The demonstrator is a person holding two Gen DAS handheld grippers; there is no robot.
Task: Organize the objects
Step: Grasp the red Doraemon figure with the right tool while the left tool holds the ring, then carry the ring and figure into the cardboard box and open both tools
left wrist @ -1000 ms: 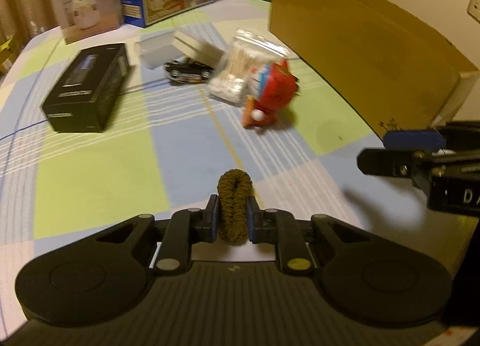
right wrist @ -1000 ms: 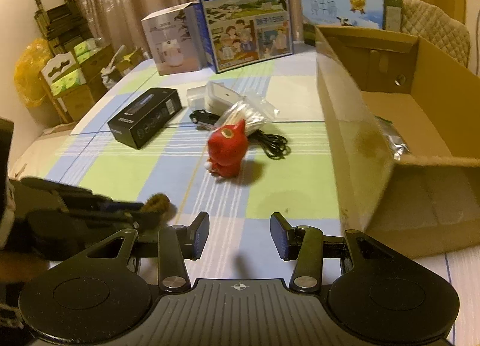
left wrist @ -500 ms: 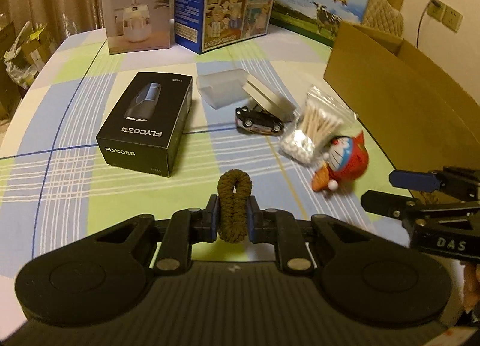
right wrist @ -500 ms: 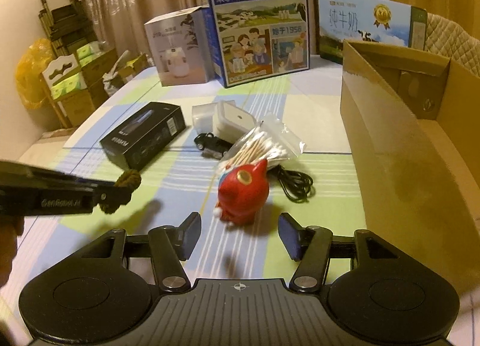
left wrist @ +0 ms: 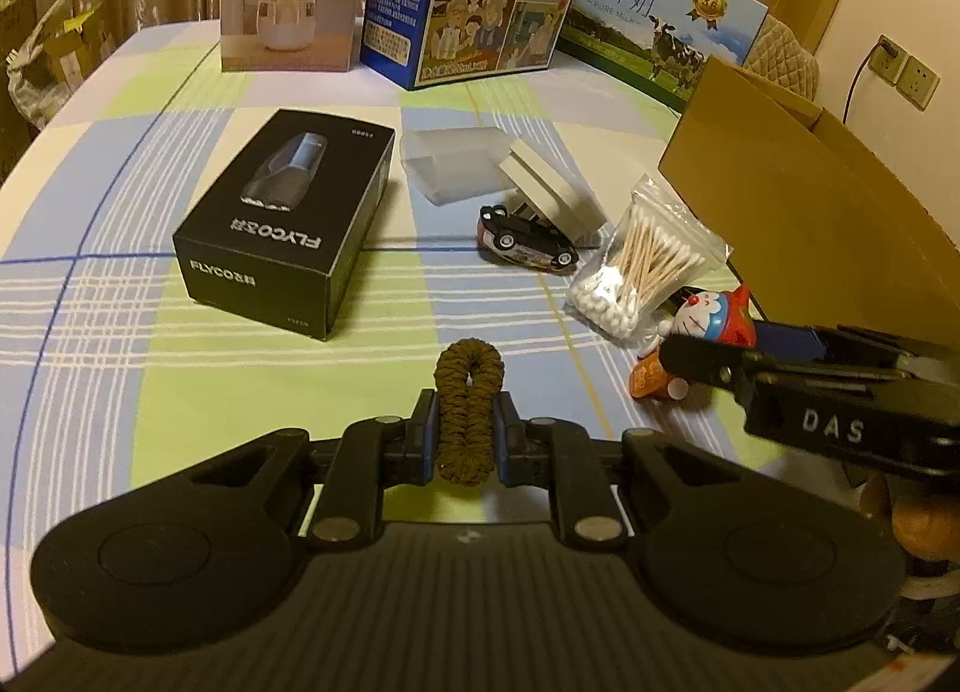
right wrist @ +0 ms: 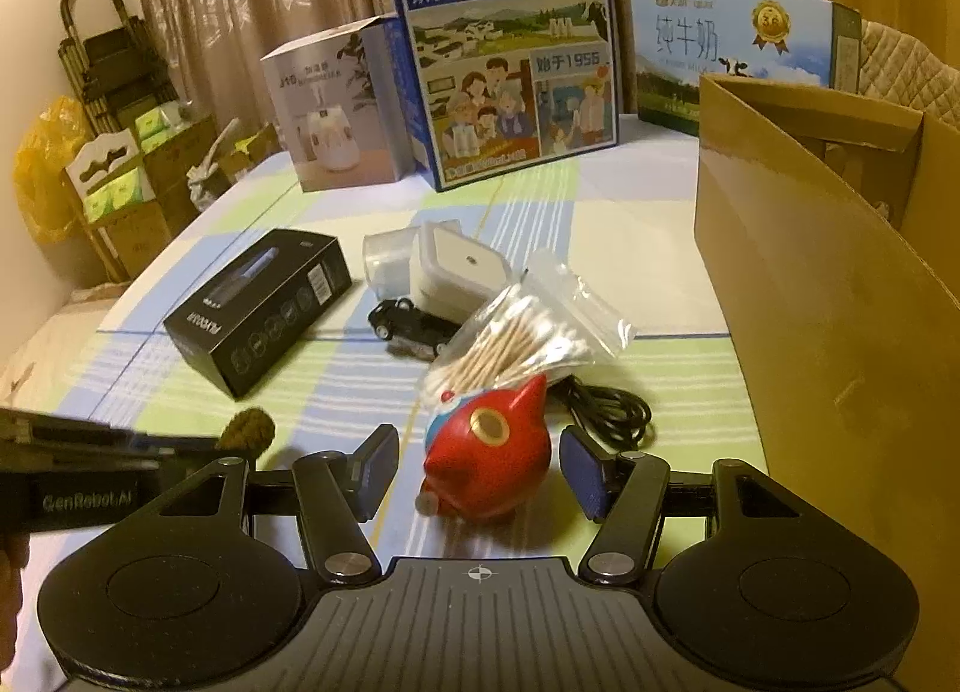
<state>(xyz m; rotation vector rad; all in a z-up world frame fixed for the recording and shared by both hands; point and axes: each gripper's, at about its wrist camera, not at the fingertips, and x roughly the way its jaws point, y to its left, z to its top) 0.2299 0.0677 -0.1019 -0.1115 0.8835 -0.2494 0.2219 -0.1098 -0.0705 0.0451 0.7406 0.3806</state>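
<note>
Checked cloth on table [left wrist: 180, 392], brown hair tie [left wrist: 468, 410] pinched in closed left tongs [left wrist: 465, 434], red toy figure [right wrist: 489, 467] lying between the half-open, just widened right tongs [right wrist: 480, 470], untouched, cotton-swab bag [right wrist: 516, 332] behind, cardboard box [right wrist: 840, 296] right.

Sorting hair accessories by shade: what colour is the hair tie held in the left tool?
Dark olive-brown hair tie, clearest in the left wrist view.

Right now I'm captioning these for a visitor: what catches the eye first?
The red figurine lying on the checked tablecloth, between the open fingers of the right gripper, which have just been opening. Next, the brown hair tie pinched in the left gripper, and the big cardboard box on the right.
</note>
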